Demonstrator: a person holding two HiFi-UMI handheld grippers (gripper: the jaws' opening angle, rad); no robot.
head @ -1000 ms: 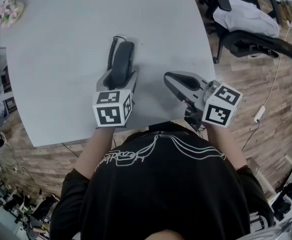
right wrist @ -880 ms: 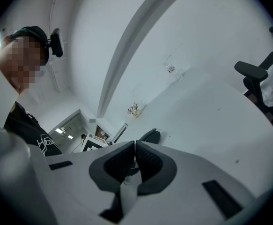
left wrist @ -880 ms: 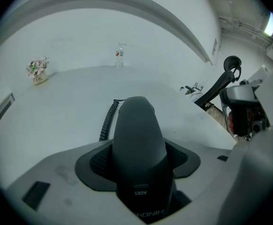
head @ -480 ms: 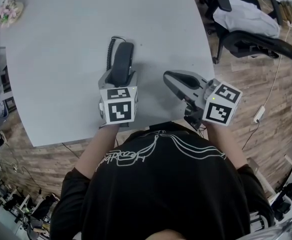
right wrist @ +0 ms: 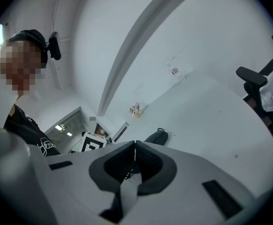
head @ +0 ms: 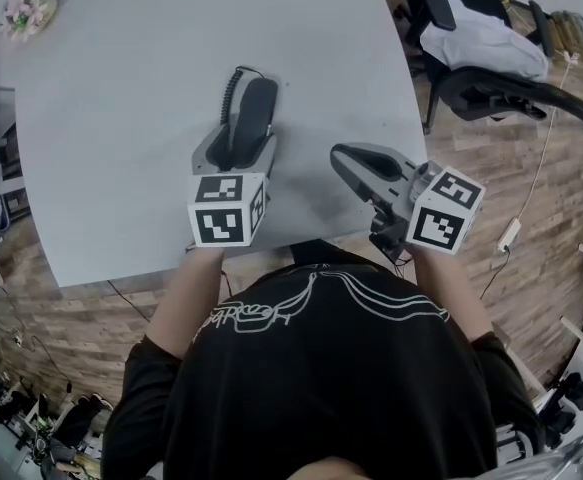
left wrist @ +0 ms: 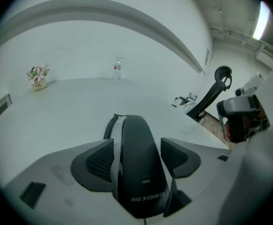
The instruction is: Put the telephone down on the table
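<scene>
The telephone (left wrist: 137, 172), a black handset with a curly cord (head: 232, 94), is held in the left gripper (head: 243, 144). The two dark pads are pressed on its sides, so the jaws are kept apart only as wide as the handset. It is found low over the white table (head: 111, 118), a little way in from the edge nearest the person. Whether the table is touched by it cannot be told from any view.

So the job is judged to be nearly done, but not finished. The handset has been brought to the table, yet it is not let go. What is left, it seems, is for it to be set flat and for the jaws to be opened.

To the right of the telephone, the right gripper (head: 343, 155) is held near it, over the table edge. Its jaws are closed on each other, and nothing is held between them.

Far beyond the telephone, a small pot of flowers (head: 25, 11) is seen at the table's far left corner. An office chair (head: 481, 63) is seen well off to the right.

In the left gripper view, the squeeze of the pads is shown, and a bottle (left wrist: 117, 71) far behind the telephone, which is not shown in the head view. Only in the head view are both grippers and the table edge seen together. In the right gripper view, the touching pads are made clear.
</scene>
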